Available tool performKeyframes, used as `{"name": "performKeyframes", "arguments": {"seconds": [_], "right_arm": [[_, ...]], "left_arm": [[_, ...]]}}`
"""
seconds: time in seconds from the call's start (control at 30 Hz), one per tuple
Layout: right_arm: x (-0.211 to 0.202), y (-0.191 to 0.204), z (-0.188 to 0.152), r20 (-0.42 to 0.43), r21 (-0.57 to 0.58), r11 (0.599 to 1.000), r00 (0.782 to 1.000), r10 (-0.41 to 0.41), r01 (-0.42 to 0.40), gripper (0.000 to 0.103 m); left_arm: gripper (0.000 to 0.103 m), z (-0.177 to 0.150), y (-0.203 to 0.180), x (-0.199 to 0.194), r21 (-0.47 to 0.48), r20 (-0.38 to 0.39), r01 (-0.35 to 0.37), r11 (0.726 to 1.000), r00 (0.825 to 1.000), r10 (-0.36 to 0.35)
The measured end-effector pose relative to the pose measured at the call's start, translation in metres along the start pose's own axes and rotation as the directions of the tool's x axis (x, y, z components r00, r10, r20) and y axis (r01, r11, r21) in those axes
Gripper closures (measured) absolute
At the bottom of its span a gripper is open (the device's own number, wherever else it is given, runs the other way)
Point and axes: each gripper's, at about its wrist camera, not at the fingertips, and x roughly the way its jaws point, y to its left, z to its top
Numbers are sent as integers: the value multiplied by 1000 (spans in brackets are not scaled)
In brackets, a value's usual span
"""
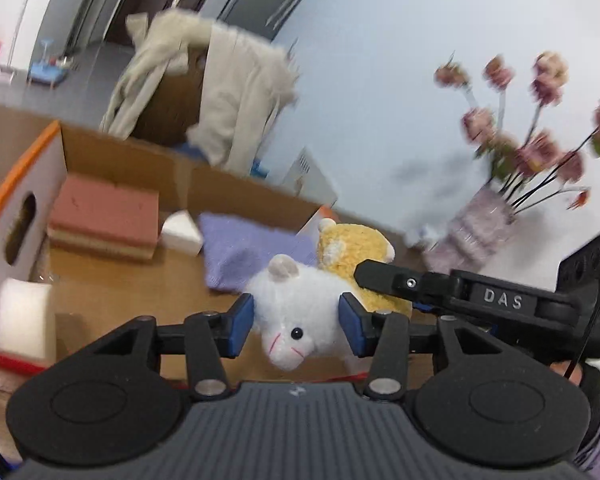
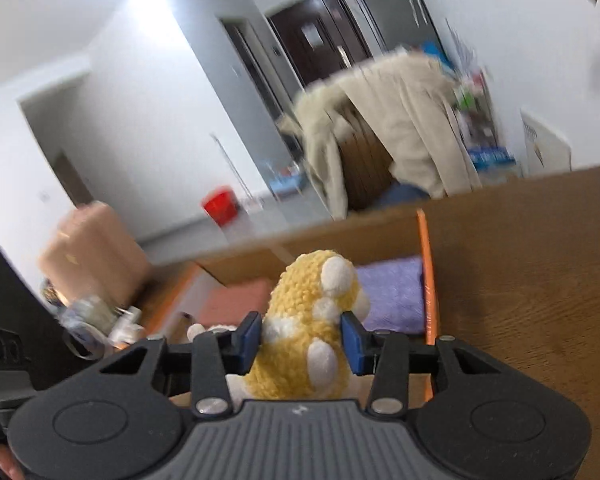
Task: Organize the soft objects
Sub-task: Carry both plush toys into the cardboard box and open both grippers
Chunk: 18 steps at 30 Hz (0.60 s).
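My left gripper (image 1: 296, 320) is shut on a white plush mouse (image 1: 296, 300), blue pads pressing its sides, face toward the camera. It hangs over an open cardboard box (image 1: 120, 152). In the box lie a pink sponge block (image 1: 104, 216), a white foam wedge (image 1: 182, 232) and a purple cloth (image 1: 248, 248). My right gripper (image 2: 302, 336) is shut on a yellow plush toy with white patches (image 2: 312, 292), held over the box's orange-edged right wall (image 2: 426, 264). The yellow plush (image 1: 348, 252) also shows just behind the mouse in the left wrist view, with a right finger (image 1: 384, 276) on it.
A vase of pink flowers (image 1: 476, 228) stands on the table right of the box. A white foam roll (image 1: 24, 320) sits by the box's near-left wall. Behind the brown wooden table (image 2: 520, 280) is a chair draped with a beige coat (image 1: 228, 100). A red bucket (image 2: 220, 204) is on the floor.
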Motion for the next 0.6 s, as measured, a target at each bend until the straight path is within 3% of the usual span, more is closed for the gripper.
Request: {"name": "performKeyframes", "arguments": {"seconds": [0.13, 0.27, 0.43, 0.6], "right_arm": [[20, 9, -10, -42, -105, 984, 988, -149, 144, 61], [18, 19, -15, -18, -173, 952, 966, -259, 252, 61], [-21, 32, -5, 75, -179, 951, 967, -243, 253, 55], [-78, 51, -3, 168, -226, 942, 963, -212, 247, 44]], "left_arm": [[56, -12, -3, 22, 87, -78, 24, 996, 997, -17], [56, -11, -7, 10, 113, -60, -5, 994, 998, 11], [45, 2, -21, -52, 185, 57, -93, 978, 995, 84], [36, 7, -28, -126, 227, 171, -170, 959, 976, 133]]}}
